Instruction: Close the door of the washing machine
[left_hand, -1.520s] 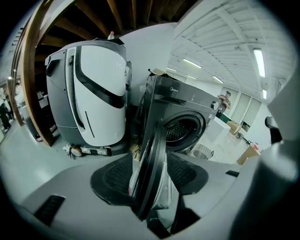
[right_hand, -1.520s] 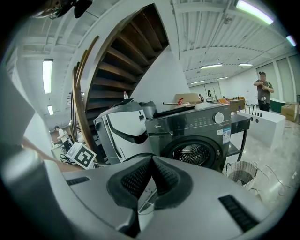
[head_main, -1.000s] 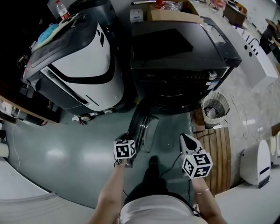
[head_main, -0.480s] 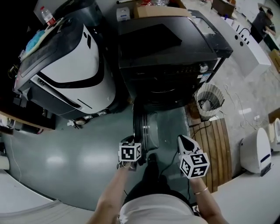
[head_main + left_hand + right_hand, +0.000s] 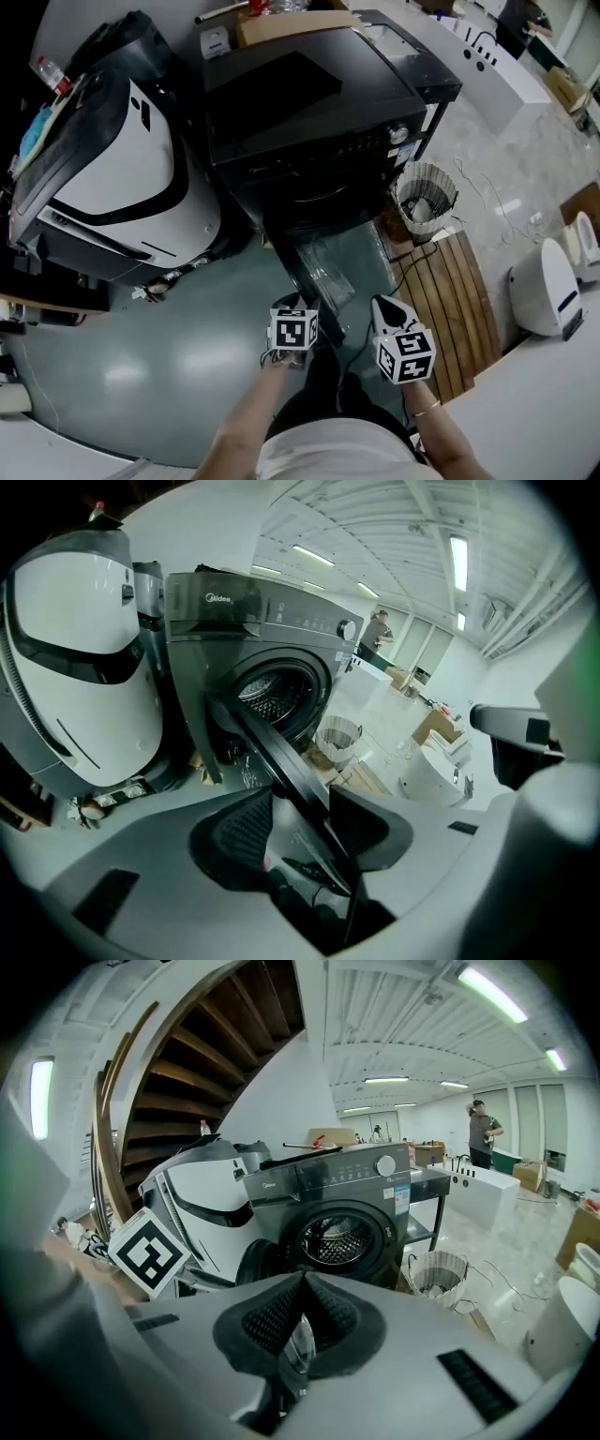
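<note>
The black front-loading washing machine [image 5: 319,103] stands at the top of the head view with its round door [image 5: 314,272] swung out towards me. My left gripper [image 5: 298,307] is at the door's outer edge. In the left gripper view the door's rim [image 5: 272,752] runs between the pads of the left gripper [image 5: 300,803], whose jaws are closing; the rim lies against the right pad, with a gap to the left pad. The drum opening [image 5: 272,691] shows behind. My right gripper [image 5: 380,305] hangs shut and empty to the right of the door, pointing at the machine [image 5: 342,1232].
A white and grey appliance [image 5: 103,159] stands left of the washer. A wire waste basket [image 5: 424,202] and a wooden slatted pallet [image 5: 450,300] lie to its right, a white device [image 5: 548,291] beyond. A person [image 5: 483,1133] stands far off.
The left gripper has moved right along the floor side of the door, and the door now angles more to the right. The right gripper has shifted slightly lower.
</note>
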A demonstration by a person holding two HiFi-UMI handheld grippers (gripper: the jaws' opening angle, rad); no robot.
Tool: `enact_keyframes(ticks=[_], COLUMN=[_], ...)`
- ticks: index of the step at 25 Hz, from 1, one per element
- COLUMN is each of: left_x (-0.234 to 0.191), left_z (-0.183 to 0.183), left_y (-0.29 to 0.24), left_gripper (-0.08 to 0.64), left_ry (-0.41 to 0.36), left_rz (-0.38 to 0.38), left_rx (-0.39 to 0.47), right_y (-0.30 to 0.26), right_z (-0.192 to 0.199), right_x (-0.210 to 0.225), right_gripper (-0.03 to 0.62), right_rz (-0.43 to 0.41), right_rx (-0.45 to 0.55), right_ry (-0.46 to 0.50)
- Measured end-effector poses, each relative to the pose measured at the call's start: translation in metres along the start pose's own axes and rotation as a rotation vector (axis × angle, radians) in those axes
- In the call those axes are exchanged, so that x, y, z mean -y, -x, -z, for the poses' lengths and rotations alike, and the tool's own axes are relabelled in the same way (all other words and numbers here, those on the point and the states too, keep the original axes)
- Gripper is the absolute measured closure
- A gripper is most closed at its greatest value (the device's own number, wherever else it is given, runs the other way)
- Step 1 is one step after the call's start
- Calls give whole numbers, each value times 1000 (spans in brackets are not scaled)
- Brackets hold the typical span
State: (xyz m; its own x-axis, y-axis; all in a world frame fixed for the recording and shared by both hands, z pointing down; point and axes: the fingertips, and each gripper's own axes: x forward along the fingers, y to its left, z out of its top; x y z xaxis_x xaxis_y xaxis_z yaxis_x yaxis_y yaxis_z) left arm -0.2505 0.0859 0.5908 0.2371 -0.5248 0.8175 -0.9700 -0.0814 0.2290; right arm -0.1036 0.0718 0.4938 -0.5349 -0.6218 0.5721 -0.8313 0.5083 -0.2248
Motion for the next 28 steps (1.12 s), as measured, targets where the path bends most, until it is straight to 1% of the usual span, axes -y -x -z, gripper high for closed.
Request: enact_keyframes(ticks=[3,5,6,8,14,17,23,28], left_x=[18,30,35,44,64,71,79,82], left_z=[-14,-23,-28,-38,-67,-77,-95,-108], left_y=[-15,-24,-28,-37,-65,-76,-92,-103], left_gripper=[350,350,349,348,345,344,344,347], left_ry=[10,7,4,7,74,104,131,116], left_rz=[43,56,57,55,35,37,65,98], left_rx=[-8,-17,-22,-29,-29,-32,-54,-60], right_y=[1,2,2,1,-18,-40,-94,-126], right_z=[4,6,7,11,30,39,63,79], right_x=[14,25,30,40,65,73,93,113], right_gripper=[584,583,582,553,500,473,418,405], right_rz=[32,57,69,89,110,104,93,99], right_rx=[-8,-10,-12,-22,-89,-134,-249,-351], right_ry=[-21,-36,-42,-50,-35,4,131,254])
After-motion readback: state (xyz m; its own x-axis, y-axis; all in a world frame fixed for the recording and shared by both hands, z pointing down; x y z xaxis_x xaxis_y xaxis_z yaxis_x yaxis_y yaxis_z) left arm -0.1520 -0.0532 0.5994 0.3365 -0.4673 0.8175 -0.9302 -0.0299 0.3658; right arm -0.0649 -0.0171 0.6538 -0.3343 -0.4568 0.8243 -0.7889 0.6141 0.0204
